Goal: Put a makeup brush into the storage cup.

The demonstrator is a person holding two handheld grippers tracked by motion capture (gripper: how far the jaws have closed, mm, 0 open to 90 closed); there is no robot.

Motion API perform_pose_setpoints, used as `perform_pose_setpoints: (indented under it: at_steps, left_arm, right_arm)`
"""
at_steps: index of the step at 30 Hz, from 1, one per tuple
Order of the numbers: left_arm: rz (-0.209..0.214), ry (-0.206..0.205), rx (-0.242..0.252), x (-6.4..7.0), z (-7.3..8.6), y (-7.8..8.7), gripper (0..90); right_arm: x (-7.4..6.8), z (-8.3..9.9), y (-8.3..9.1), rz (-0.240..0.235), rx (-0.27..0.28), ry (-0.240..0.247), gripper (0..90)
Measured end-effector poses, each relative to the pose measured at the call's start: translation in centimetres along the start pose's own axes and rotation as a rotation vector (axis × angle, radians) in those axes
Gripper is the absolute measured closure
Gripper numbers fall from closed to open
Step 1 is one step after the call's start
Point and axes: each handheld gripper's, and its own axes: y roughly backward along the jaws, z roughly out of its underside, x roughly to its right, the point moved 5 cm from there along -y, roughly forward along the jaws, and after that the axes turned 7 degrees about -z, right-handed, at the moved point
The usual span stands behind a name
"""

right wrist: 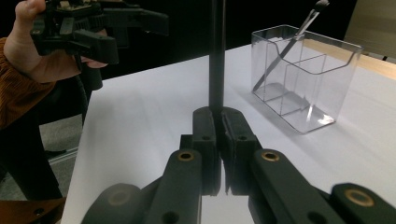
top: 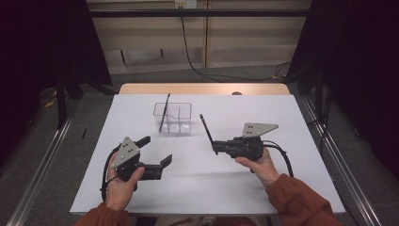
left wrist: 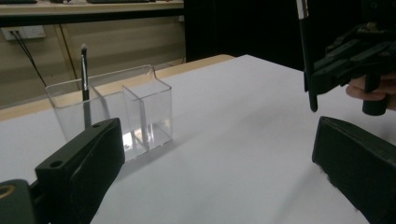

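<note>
My right tongs [top: 217,146] are pinching a slim black brush [top: 207,132] near its lower end, jaws pressed together on the handle, so that in the high view the stick rises from the grip toward the far left, tilted, its free tip pointing roughly at the clear plastic organizer [top: 172,117]. That organizer stands on the white table [top: 263,188] farther off and to the left of the grip, near but well clear of the brush tip; a second black brush [top: 164,113] already leans in its left compartment, head up and tilted to the right in the high view. In the right gripper view the held handle [right wrist: 216,56] stands nearly straight up out of the closed jaws, with the organizer [right wrist: 303,74] off to the right of it. My left tongs [top: 157,151] are spread wide with nothing between them, held near the left front of the table, pointing right. The right hand is the one placed for the drop; I judge the move turns on carrying the brush far-left over the rim and bringing its long axis more upright above an open compartment.
</note>
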Motion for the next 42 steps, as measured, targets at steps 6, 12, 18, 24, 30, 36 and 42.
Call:
perform_pose_setpoints:
  at_steps: [6, 12, 18, 24, 30, 36, 42]
  left_arm:
    - [0.036, -0.007, 0.01, 1.3, -0.9, -1.2, 2.4]
    - [0.066, -0.011, 0.017, 2.4, -1.6, -2.3, 2.4]
    - [0.095, -0.009, 0.034, 3.4, -2.4, -3.2, 2.4]
    - [0.108, -0.029, 0.035, 4.2, -3.3, -3.9, 2.7]
    - [0.125, -0.035, 0.043, 4.9, -3.9, -4.7, 2.9]
    - [0.142, -0.048, 0.041, 5.6, -4.1, -5.4, 4.7]
    - [0.144, -0.042, 0.043, 5.9, -4.4, -6.1, 6.6]
  right_arm:
    - [-0.2, 0.1, -0.4, -0.006, -0.006, 0.001, 84.5]
    - [-0.2, 0.2, -0.5, -0.01, -0.01, 0.002, 84.5]
    - [-0.2, 0.2, -0.7, -0.01, -0.008, 0.0, 84.5]
    - [-0.4, 0.2, -1.0, -0.02, -0.003, -0.005, 84.5]
    - [-0.4, 0.3, -1.1, -0.021, -0.005, -0.007, 84.5]
    - [-0.5, 0.3, -1.2, -0.024, 0.003, -0.01, 84.5]
    - [-0.6, 0.4, -1.4, -0.03, -0.002, -0.008, 84.5]
